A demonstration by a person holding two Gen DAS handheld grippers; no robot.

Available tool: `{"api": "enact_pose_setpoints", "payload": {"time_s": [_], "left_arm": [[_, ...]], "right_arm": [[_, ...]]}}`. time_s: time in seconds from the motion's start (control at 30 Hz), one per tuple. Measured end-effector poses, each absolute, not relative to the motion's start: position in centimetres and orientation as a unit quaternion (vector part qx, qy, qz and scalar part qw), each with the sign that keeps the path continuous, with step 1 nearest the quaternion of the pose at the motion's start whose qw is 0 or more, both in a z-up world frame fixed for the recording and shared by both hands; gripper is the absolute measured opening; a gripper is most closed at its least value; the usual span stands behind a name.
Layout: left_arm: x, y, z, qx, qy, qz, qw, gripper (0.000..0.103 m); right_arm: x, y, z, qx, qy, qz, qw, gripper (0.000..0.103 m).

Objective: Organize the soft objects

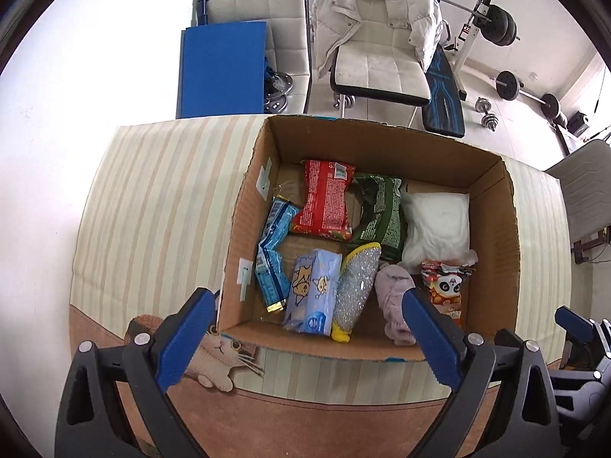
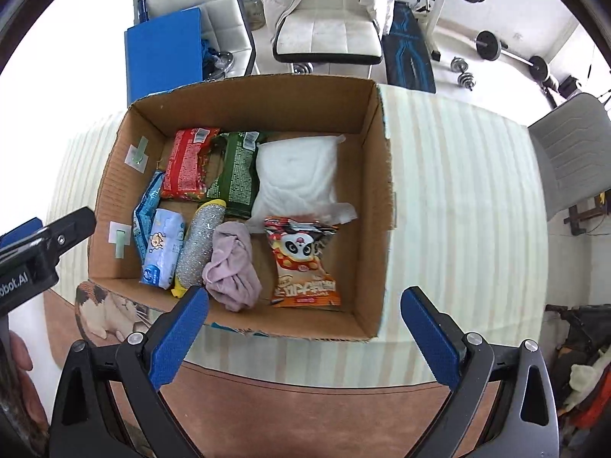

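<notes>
Holding both tools above the near rim of the cardboard box, nothing gripped in either. My left hand-held gripper has its blue fingers spread wide apart; my right hand-held gripper is likewise spread and empty.

Box sits on the counter, on a striped cloth with a cat picture at its near edge. All soft items lie inside the box.

Contents seen from the left hand-held gripper:
- Far row: red snack packet, green packet touching its right side, white pillow-like bag further right against the right wall.
- Along the left wall: blue wrapper, lying lengthwise.
- Near row, left to right: pale blue tissue pack, silver glitter sponge with a yellow underside, touching the tissue pack; lilac cloth bunched just beside my right finger; panda snack bag, partly hidden behind that finger.

From the right hand-held gripper:
- Panda snack bag lies flat just ahead, between my fingers, its top edge under a flap of the white bag.
- Lilac cloth sits just beyond my left finger.
- Sponge and tissue pack lie further left.
- Right part of the box floor is bare cardboard.
- Left tool's body shows at the left edge.
</notes>
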State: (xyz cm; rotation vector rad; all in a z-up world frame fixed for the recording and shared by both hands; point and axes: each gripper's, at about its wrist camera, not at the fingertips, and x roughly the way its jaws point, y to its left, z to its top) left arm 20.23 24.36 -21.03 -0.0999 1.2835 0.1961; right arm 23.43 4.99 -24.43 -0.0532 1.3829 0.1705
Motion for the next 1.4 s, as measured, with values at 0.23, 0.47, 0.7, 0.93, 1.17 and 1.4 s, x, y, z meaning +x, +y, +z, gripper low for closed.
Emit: {"api": "enact_pose_setpoints", "payload": {"time_s": [0.23, 0.47, 0.7, 0.93, 1.17, 1.4], "left_arm": [[18.2, 23.9, -19.4, -0.047, 0.586, 0.093, 0.803, 0.101], [15.0, 21.7, -12.5, -0.028, 0.535, 0.079, 0.841, 0.101], [11.4, 20.0, -5.7, -0.019, 0.492, 0.064, 0.868, 0.101], [8.2, 19.4, -1.6, -0.04, 0.478, 0.048, 0.876, 0.101], [5.4, 18.9, 1.7, -0.026, 0.445, 0.057, 0.893, 0.101], [3.6, 19.2, 3.0, -0.027, 0.425, 0.067, 0.902, 0.101]], "right_arm": [[22.2, 4.5, -24.1, -0.024, 0.63, 0.071, 0.773, 0.102], [19.4, 2.4, -18.5, -0.008, 0.584, 0.067, 0.809, 0.102], [14.6, 0.0, -10.2, 0.005, 0.526, 0.074, 0.848, 0.102], [10.5, -1.0, -3.6, 0.007, 0.486, 0.083, 0.87, 0.102], [7.2, -1.9, 1.3, 0.007, 0.458, 0.082, 0.885, 0.102], [4.9, -2.2, 3.1, -0.004, 0.447, 0.078, 0.891, 0.102]]}}
